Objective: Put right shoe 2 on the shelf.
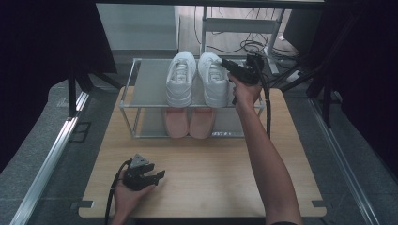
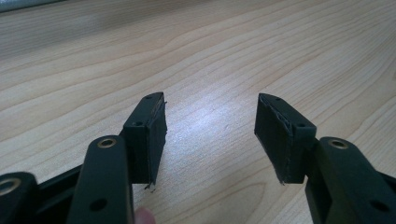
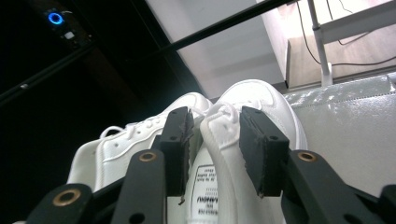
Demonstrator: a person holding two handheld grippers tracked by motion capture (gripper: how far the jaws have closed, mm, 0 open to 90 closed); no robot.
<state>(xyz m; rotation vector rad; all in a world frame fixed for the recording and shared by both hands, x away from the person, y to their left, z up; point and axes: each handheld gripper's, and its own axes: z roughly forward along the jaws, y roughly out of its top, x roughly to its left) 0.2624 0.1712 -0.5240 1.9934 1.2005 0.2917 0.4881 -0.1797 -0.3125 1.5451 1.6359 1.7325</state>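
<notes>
Two white shoes (image 1: 197, 77) sit near the frame's top. The right gripper (image 3: 214, 135) is open around one shoe's tongue; it should back straight out.

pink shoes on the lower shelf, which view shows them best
The high view: the pair of pink shoes sits heel-out on the lower shelf of the metal rack, under the white sneakers. The right gripper view shows those sneakers; the left, bare tabletop.
</notes>
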